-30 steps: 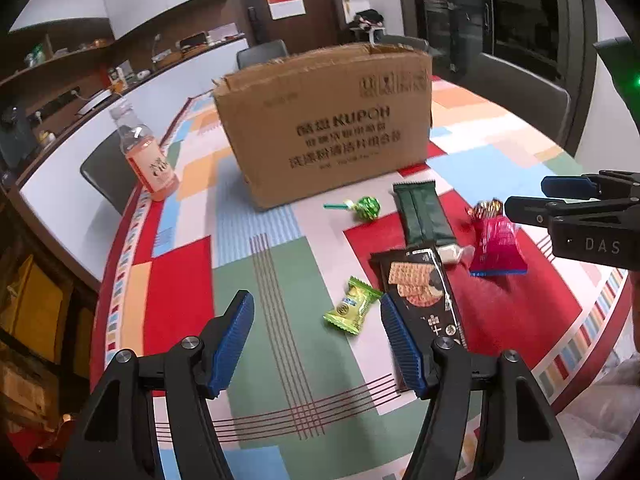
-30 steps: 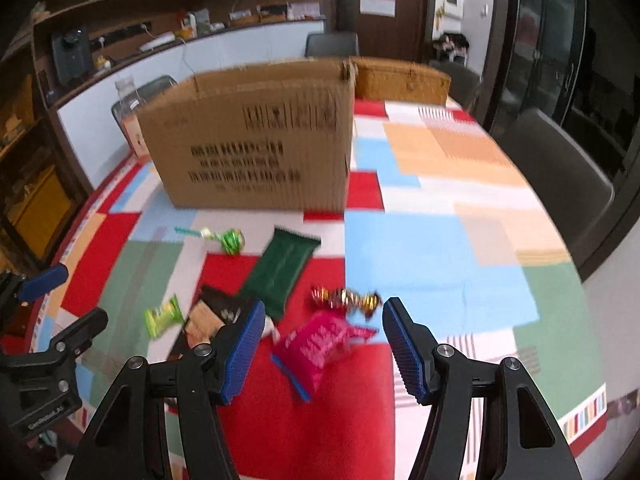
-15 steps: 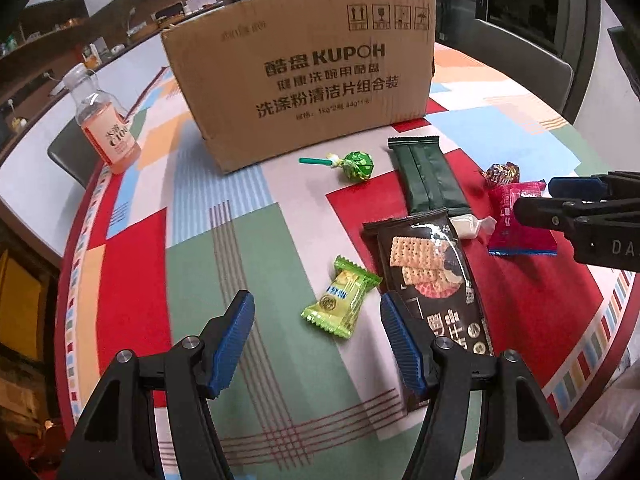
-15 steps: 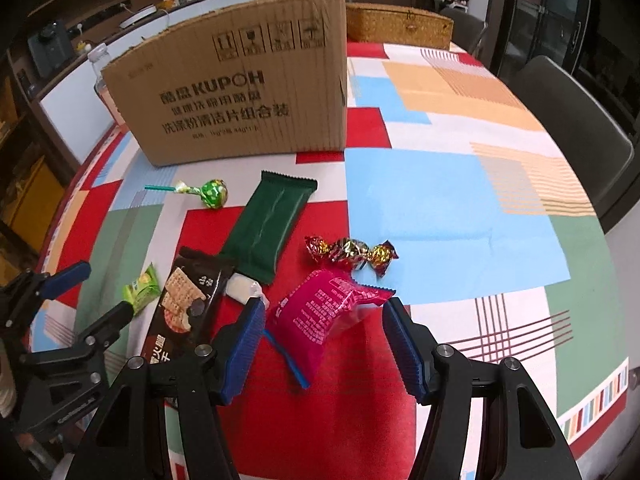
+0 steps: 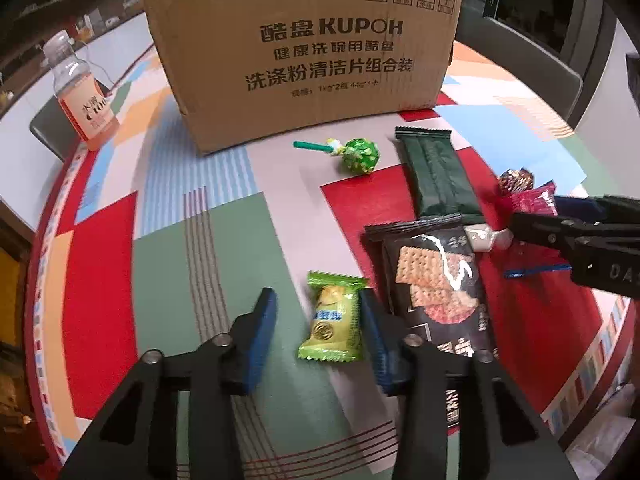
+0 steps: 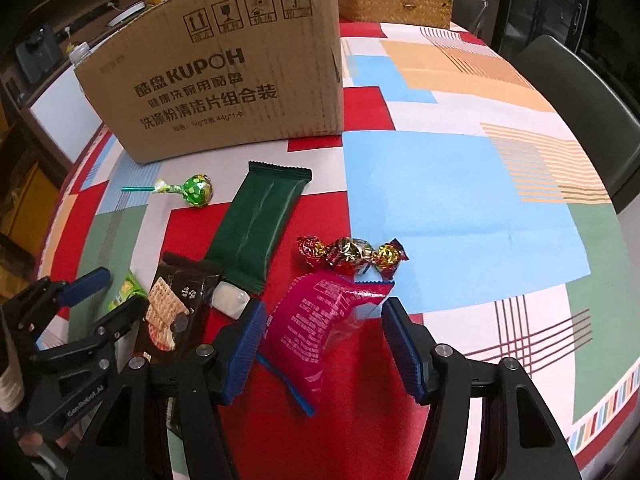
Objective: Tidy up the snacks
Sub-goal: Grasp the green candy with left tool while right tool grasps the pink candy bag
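Blue-padded left gripper (image 5: 316, 320) is spread open around the small green candy packet (image 5: 334, 317); the right-hand pad is touching or almost touching the packet, the other pad stands clear. Right gripper (image 6: 322, 340) is also open, straddling the magenta snack pouch (image 6: 320, 320), not clamped on it.

Risks: the black cracker pack (image 5: 438, 292) lies just beside the left gripper's right finger, so closing could catch its edge or shove it. The green packet sits off-centre between the pads and may skid or twist on closing. The magenta pouch is puffy and slick-looking and could squirt out of the pads. The white candy (image 6: 231, 300) and the foil-wrapped candy (image 6: 352, 258) sit near it and could get knocked.

Cardboard box (image 5: 304, 52) stands at the back of the patchwork tablecloth (image 6: 460, 200); its inside is hidden, contents unknown. Woven basket (image 6: 394, 4) behind it is lidded, contents unseen. Green lollipop (image 5: 356, 156) and dark green bar (image 5: 438, 178) lie loose on the cloth.
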